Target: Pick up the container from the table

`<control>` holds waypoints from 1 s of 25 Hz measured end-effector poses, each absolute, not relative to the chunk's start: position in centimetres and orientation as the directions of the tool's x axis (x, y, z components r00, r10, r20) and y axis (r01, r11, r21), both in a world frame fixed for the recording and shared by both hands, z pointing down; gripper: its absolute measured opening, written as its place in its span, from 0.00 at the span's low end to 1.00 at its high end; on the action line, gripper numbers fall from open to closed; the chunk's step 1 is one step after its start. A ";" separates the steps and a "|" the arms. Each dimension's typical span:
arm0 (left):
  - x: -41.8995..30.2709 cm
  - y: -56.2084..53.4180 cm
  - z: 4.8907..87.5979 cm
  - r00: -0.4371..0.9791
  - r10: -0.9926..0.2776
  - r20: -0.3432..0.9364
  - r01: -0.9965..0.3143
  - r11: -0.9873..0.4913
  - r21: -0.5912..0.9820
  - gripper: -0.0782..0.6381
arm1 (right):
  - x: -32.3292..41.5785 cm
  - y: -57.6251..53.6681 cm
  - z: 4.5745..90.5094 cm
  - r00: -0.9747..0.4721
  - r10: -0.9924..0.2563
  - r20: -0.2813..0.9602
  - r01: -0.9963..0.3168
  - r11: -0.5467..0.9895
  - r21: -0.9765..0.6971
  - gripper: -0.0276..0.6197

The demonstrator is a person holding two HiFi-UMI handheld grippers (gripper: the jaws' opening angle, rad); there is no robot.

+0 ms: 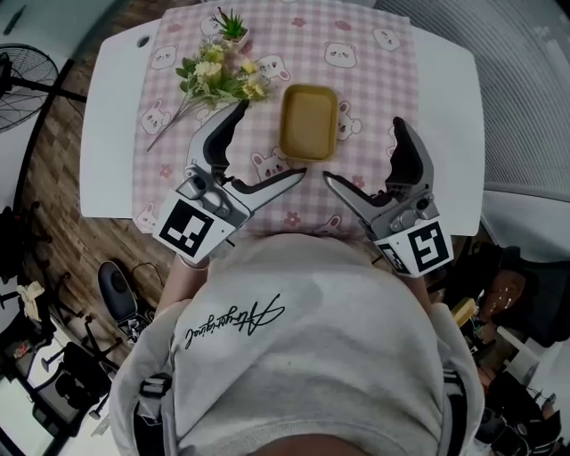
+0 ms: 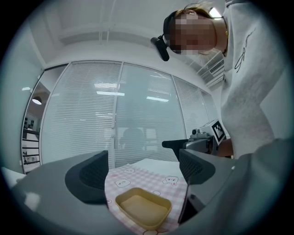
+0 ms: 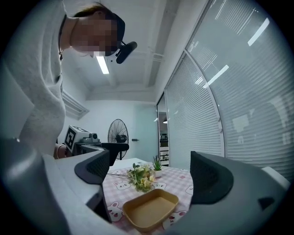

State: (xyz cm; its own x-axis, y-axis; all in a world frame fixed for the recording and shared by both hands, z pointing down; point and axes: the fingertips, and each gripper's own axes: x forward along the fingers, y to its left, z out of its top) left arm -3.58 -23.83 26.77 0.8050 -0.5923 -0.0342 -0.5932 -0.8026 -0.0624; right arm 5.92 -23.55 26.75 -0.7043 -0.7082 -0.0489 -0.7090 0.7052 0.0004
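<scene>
Currently, the yellow container (image 1: 309,121) sits empty on a pink checked cloth (image 1: 374,80) over the white worktop (image 1: 111,134), toward the person's side. Left tongs (image 1: 272,138) are wide open and hold nothing. Right tongs (image 1: 362,149) are likewise wide open and empty. Each hovers beside the container's near end, one on either side, not touching it. Flower bunch (image 1: 218,78) lies just left of the container, with a small potted plant (image 1: 232,27) beyond it.

one container (image 1: 308,121), one bouquet (image 1: 218,78), perhaps one potted plant (image 1: 232,27).
</scene>
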 end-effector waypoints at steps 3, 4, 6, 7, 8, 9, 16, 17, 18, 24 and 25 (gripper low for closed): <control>-3.6 -23.8 27.2 0.801 -0.598 -0.018 -0.598 -0.799 -0.065 0.76 | 5.7 -23.7 27.1 -0.723 -0.690 -0.036 -0.691 0.723 -0.001 0.87; -3.6 -23.9 27.4 0.800 -0.600 -0.014 -0.600 -0.798 -0.065 0.76 | 5.7 -23.7 27.2 -0.727 -0.686 -0.036 -0.686 0.727 -0.002 0.87; -3.6 -24.0 27.6 0.798 -0.602 -0.009 -0.602 -0.796 -0.061 0.76 | 5.6 -23.8 27.3 -0.734 -0.678 -0.036 -0.679 0.734 -0.004 0.87; -3.5 -24.0 27.7 0.798 -0.603 -0.007 -0.602 -0.796 -0.060 0.76 | 5.6 -23.9 27.5 -0.737 -0.675 -0.031 -0.675 0.738 -0.007 0.87; -3.5 -24.0 27.9 0.798 -0.603 -0.005 -0.602 -0.796 -0.060 0.76 | 5.6 -23.9 27.7 -0.740 -0.672 -0.024 -0.672 0.741 -0.011 0.87; -3.4 -24.0 28.0 0.798 -0.602 -0.002 -0.601 -0.797 -0.059 0.76 | 5.6 -23.9 27.9 -0.743 -0.669 -0.018 -0.669 0.743 -0.014 0.87; -3.2 -24.1 29.3 0.801 -0.598 0.027 -0.597 -0.801 -0.043 0.76 | 5.4 -24.0 29.1 -0.752 -0.659 0.012 -0.659 0.752 -0.026 0.87; -3.2 -24.1 29.4 0.801 -0.598 0.030 -0.596 -0.802 -0.042 0.76 | 5.4 -24.0 29.3 -0.753 -0.657 0.017 -0.658 0.753 -0.027 0.87; -3.2 -24.1 29.6 0.802 -0.596 0.033 -0.595 -0.803 -0.041 0.76 | 5.4 -24.0 29.5 -0.755 -0.656 0.022 -0.656 0.754 -0.027 0.87; -3.0 -24.2 30.5 0.807 -0.588 0.047 -0.587 -0.809 -0.036 0.76 | 5.2 -24.3 30.6 -0.762 -0.646 0.056 -0.648 0.762 -0.025 0.87; -2.9 -24.2 30.7 0.808 -0.587 0.051 -0.586 -0.810 -0.033 0.76 | 5.1 -24.3 30.8 -0.762 -0.644 0.061 -0.646 0.763 -0.025 0.87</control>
State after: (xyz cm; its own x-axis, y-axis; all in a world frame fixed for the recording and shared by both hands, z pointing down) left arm -2.95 -24.21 30.75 0.8081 -0.5869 0.0509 -0.5860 -0.8096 -0.0335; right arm 5.14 -24.30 30.81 -0.7624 -0.6442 0.0611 -0.6464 0.7626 -0.0248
